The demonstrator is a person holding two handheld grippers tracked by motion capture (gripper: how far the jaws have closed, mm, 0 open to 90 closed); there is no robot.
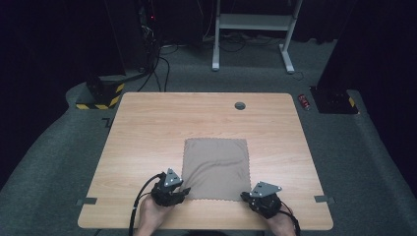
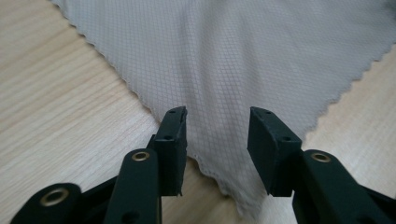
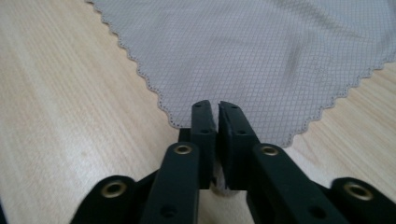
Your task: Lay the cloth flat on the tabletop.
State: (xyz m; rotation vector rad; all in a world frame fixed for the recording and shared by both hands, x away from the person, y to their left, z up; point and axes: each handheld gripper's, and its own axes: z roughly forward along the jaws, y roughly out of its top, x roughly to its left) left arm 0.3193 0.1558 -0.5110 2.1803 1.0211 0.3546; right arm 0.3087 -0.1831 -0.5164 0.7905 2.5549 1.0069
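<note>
Grey-brown square mesh cloth (image 1: 216,168) lay flat on the wooden table (image 1: 147,128). Our right gripper (image 3: 218,109) pinched its corner; left gripper (image 2: 217,128) gaped astride its corner. One-sided lift might bunch it.

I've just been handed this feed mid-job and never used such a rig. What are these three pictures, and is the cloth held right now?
A person works at a wooden table with a hand-held two-fingered gripper in each hand. The high view looks down from above; each gripper view looks along one gripper's own black fingers. A square grey-brown cloth lies flat on the table. The left gripper sits at the cloth's near left corner with its fingers apart: the corner lies between them, not pinched. The right gripper is shut on the near right corner. So the cloth is held on one side only.
</note>
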